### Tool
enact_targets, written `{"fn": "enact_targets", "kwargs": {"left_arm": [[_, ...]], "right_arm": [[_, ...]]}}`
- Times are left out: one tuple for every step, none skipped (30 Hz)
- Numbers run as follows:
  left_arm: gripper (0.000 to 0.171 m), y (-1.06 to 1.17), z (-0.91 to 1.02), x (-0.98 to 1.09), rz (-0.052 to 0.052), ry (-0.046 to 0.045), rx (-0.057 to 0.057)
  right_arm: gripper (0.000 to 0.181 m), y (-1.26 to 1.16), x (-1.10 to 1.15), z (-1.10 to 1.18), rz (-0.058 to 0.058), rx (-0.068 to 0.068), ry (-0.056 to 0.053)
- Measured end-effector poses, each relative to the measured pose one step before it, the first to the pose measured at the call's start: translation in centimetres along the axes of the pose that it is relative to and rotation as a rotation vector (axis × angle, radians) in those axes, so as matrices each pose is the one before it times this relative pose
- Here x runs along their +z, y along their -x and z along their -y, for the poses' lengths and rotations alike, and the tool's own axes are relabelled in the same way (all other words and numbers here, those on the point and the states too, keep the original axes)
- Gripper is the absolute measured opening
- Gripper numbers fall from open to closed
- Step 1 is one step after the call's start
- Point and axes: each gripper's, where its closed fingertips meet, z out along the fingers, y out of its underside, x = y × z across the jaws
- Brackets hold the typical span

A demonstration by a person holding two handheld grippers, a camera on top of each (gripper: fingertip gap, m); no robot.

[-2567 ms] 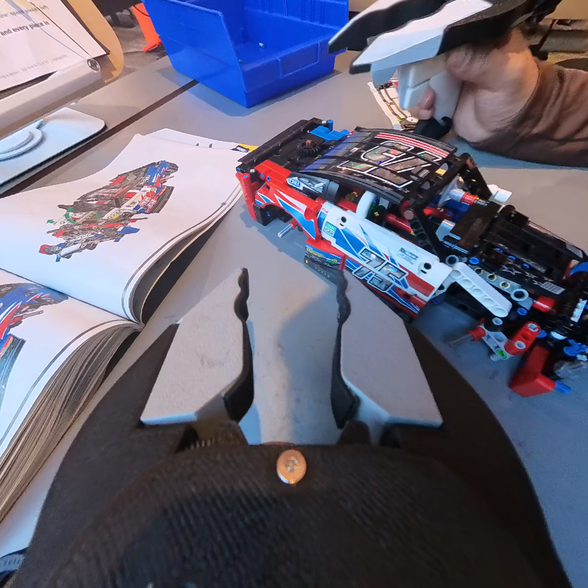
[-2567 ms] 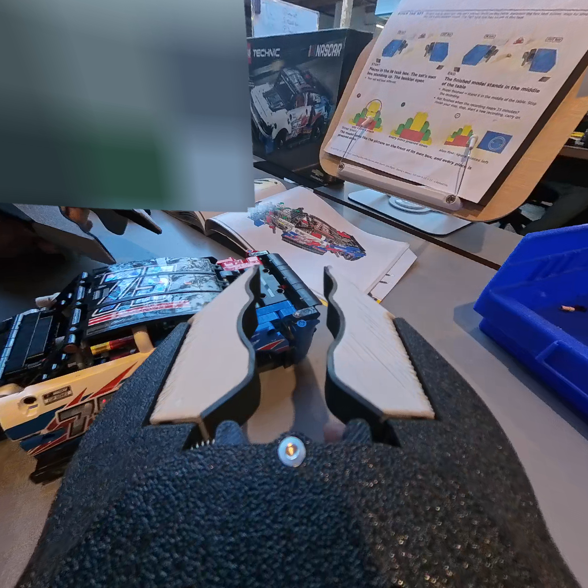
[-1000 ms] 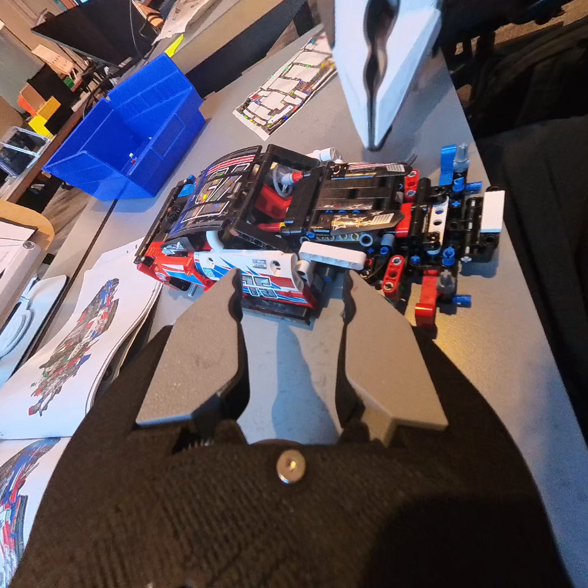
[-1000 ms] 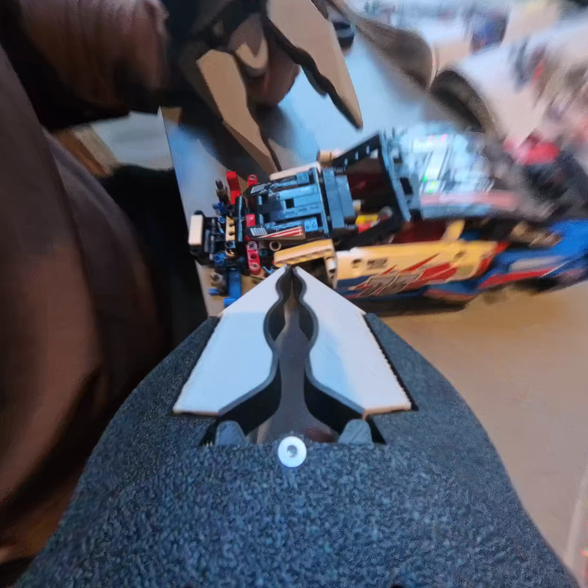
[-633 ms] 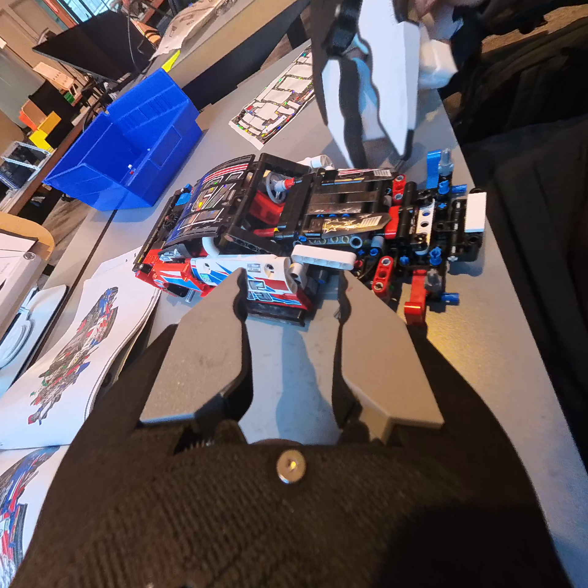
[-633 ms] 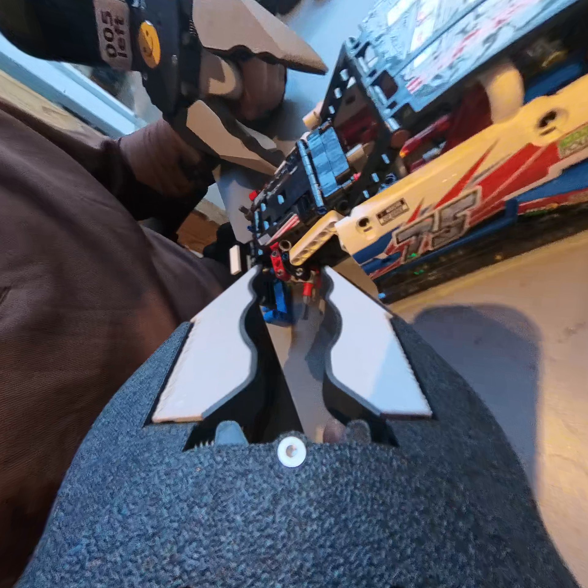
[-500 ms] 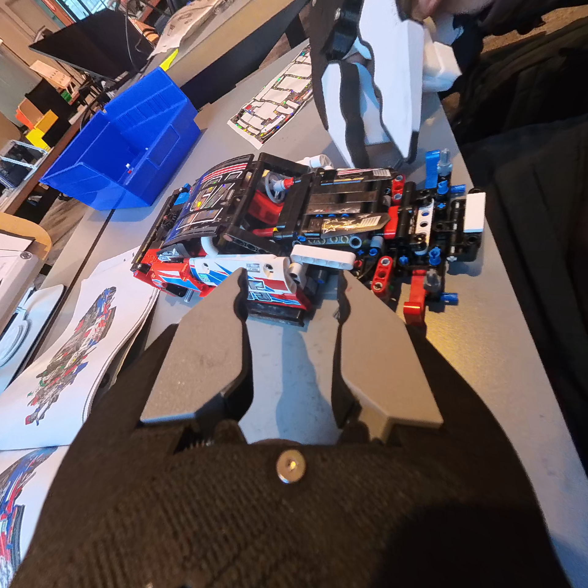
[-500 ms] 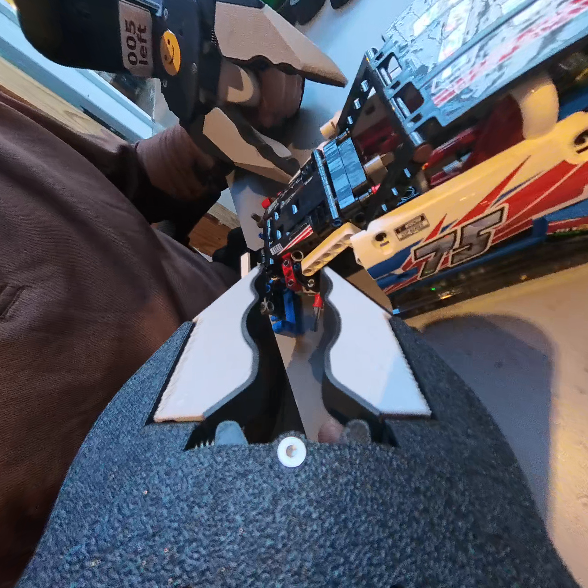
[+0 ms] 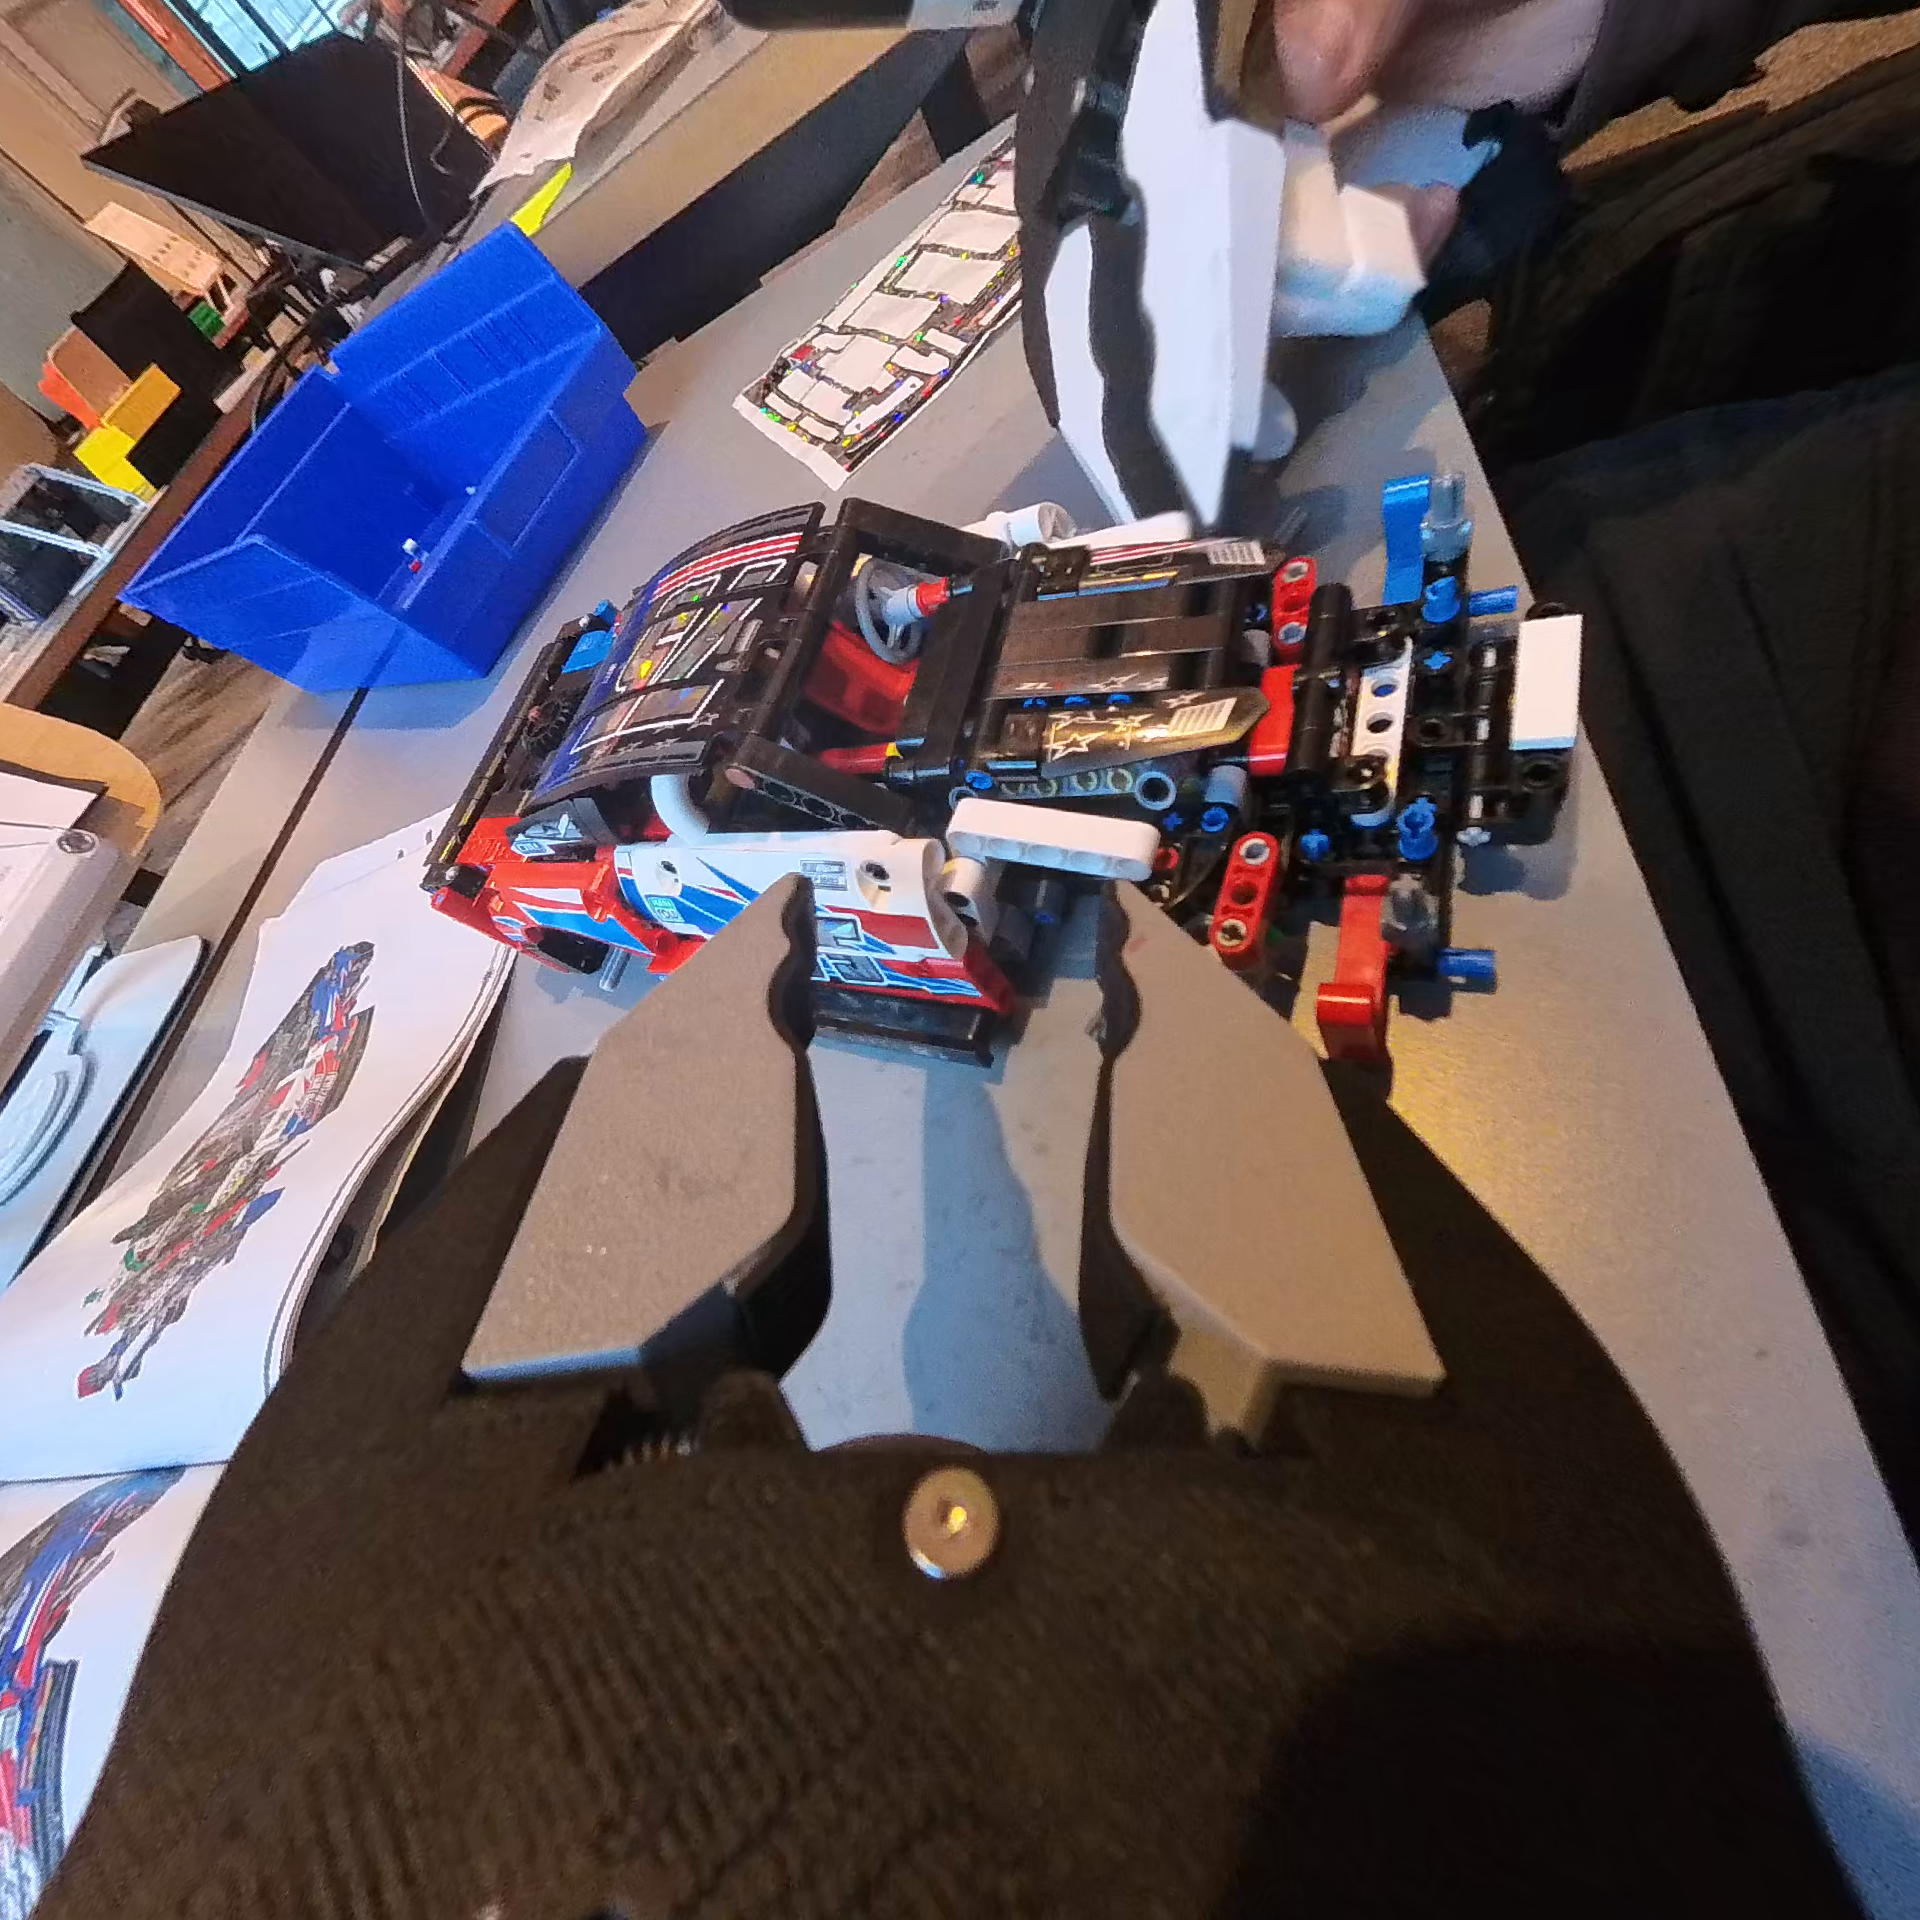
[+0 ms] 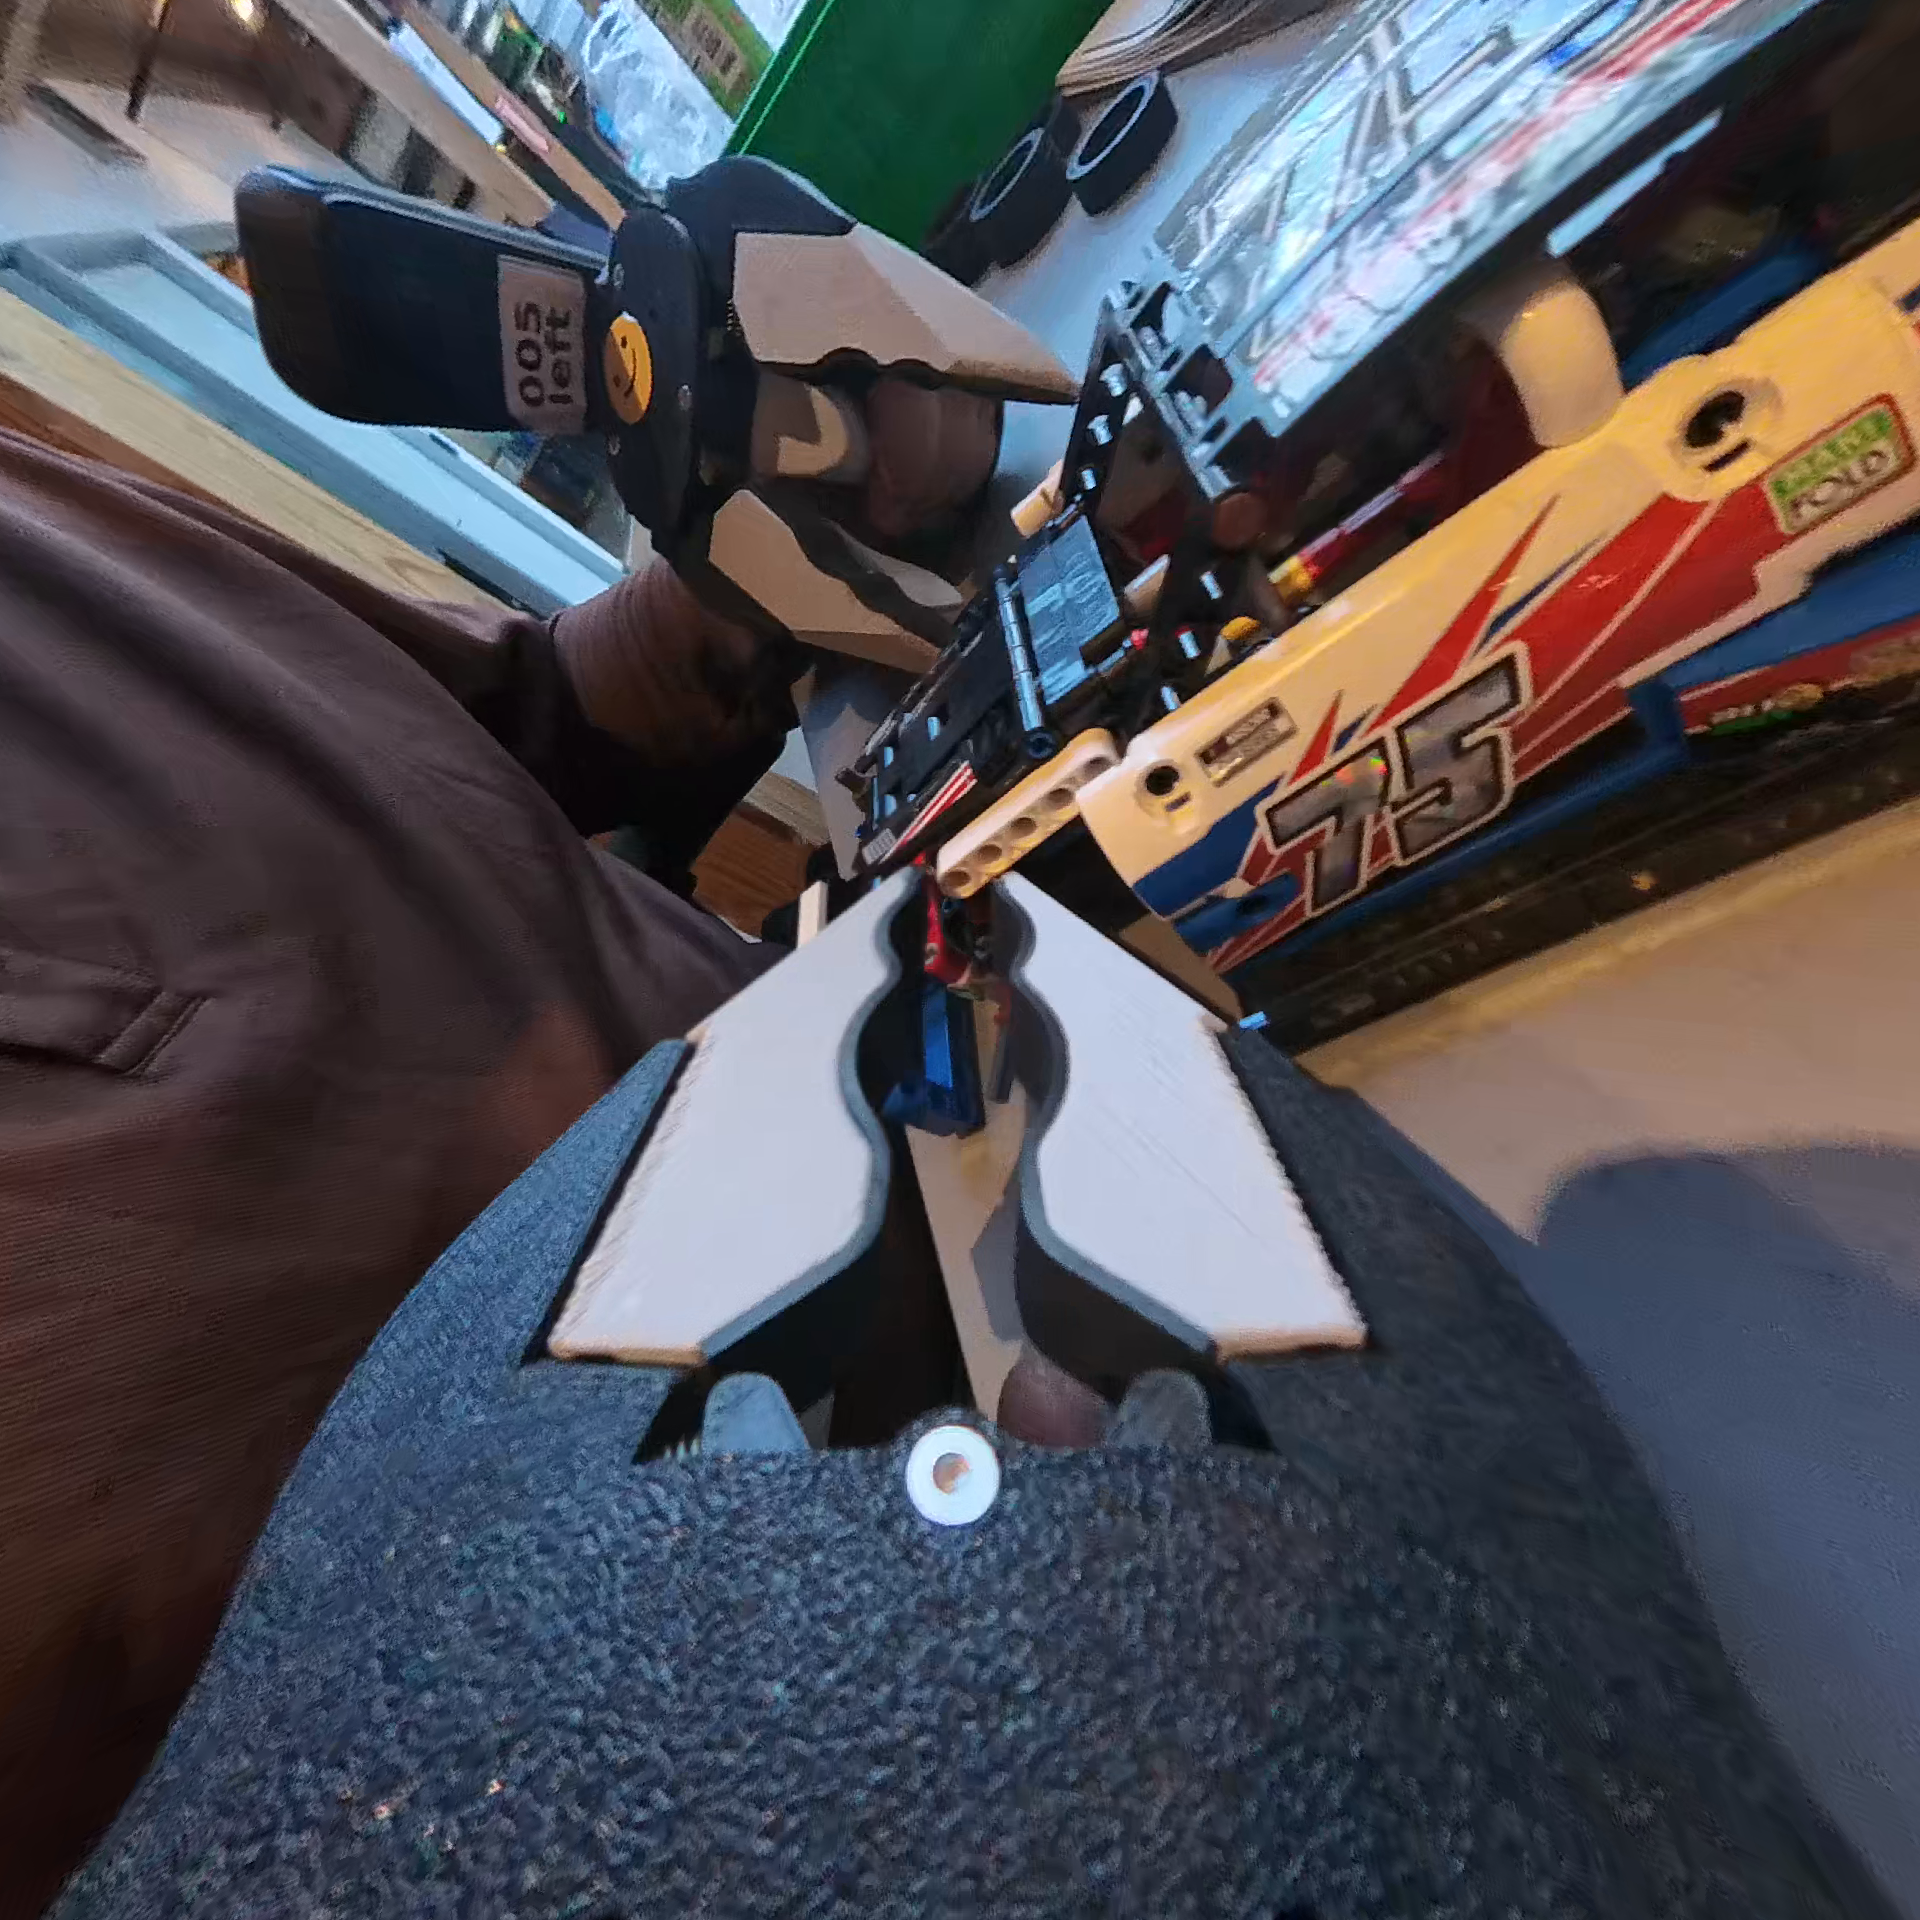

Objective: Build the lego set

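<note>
The Lego race car [image 9: 790, 727] lies on the grey table, its bare front chassis [image 9: 1382, 727] toward the table's right edge. My left gripper [image 9: 956, 904] is open and empty, just short of the car's white side panel. My right gripper [image 9: 1174, 514] comes down from the far side, tips at the hood's far edge. In the right wrist view its fingers [image 10: 956, 894] stand a narrow gap apart. A red part and the upright blue piece [image 10: 935, 1070] show through the gap, and nothing looks clamped. The blue piece [image 9: 1405, 530] stands beside those tips. The car's side [image 10: 1455, 748] fills the right.
A blue bin [image 9: 395, 520] stands at the back left, a sticker sheet [image 9: 894, 332] behind the car, and the open instruction booklet [image 9: 260, 1122] at the left. Black tyres [image 10: 1122, 135] lie beyond the car. The table edge and a person's brown clothing [image 10: 260, 935] are close by the front chassis. Some 8 cm of space lies between my two pairs of fingers.
My right gripper's fingers have narrowed from wide open and moved closer to the car's front end. My left gripper has held nearly still and stayed open.
</note>
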Motion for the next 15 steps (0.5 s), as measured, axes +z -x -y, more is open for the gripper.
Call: {"fn": "enact_targets", "kwargs": {"left_arm": [[0.051,0.0,0.004,0.002,-0.0001,-0.00026,0.0003],[0.051,-0.003,0.001,-0.007,0.0,-0.00002,0.0005],[0.051,0.004,-0.011,0.012,0.0003,0.00065,0.0005],[0.052,0.003,-0.015,0.01,0.0003,0.00096,0.0004],[0.053,-0.002,-0.005,0.007,-0.0002,0.00081,-0.0002],[0.053,0.014,-0.012,0.006,0.0001,0.00038,-0.0011],[0.053,0.022,-0.004,0.0,-0.0001,-0.00006,-0.0009],[0.053,0.008,-0.003,-0.004,0.0002,-0.00025,-0.0001],[0.053,-0.001,0.008,-0.001,0.0003,-0.00008,0.0011],[0.053,-0.021,-0.006,0.004,0.0001,0.00021,0.0017],[0.053,-0.011,0.001,0.004,-0.0002,-0.00014,0.0013],[0.052,0.006,0.001,0.001,0.0003,-0.00009,0.0003],[0.052,0.013,-0.009,0.001,0.0004,0.00015,-0.0007],[0.053,0.027,-0.006,0.008,0.0005,0.00052,-0.0017],[0.053,0.023,-0.007,-0.002,0.0005,0.00014,-0.0019]], "right_arm": [[0.009,-0.141,0.017,0.04,-0.0023,0.0083,-0.005],[0.009,-0.029,0.014,-0.002,0.0011,0.0062,-0.0005],[0.009,-0.046,-0.008,-0.069,-0.0051,0.0002,0.0052],[0.009,-0.095,-0.041,-0.134,-0.0136,-0.0109,0.011],[0.008,-0.068,-0.095,-0.145,-0.0183,-0.0234,0.0139],[0.006,-0.003,-0.143,-0.163,-0.0211,-0.0333,0.0182],[0.008,0.06,-0.177,-0.107,-0.0204,-0.0379,0.0182],[0.011,0.054,-0.215,0.001,-0.0219,-0.0375,0.0124],[0.014,-0.024,-0.23,0.062,-0.0269,-0.0369,0.0091],[0.014,-0.12,-0.188,0.082,-0.0328,-0.0368,0.0064],[0.014,-0.05,-0.126,0.105,-0.0279,-0.0354,0.0025],[0.014,0.148,-0.026,0.097,-0.0127,-0.0327,0.0013],[0.015,0.152,0.031,0.083,-0.0109,-0.0298,0.0],[0.015,-0.024,0.087,0.064,-0.0188,-0.0258,-0.0021],[0.014,-0.035,0.128,-0.012,-0.013,-0.0196,0.0004]]}}
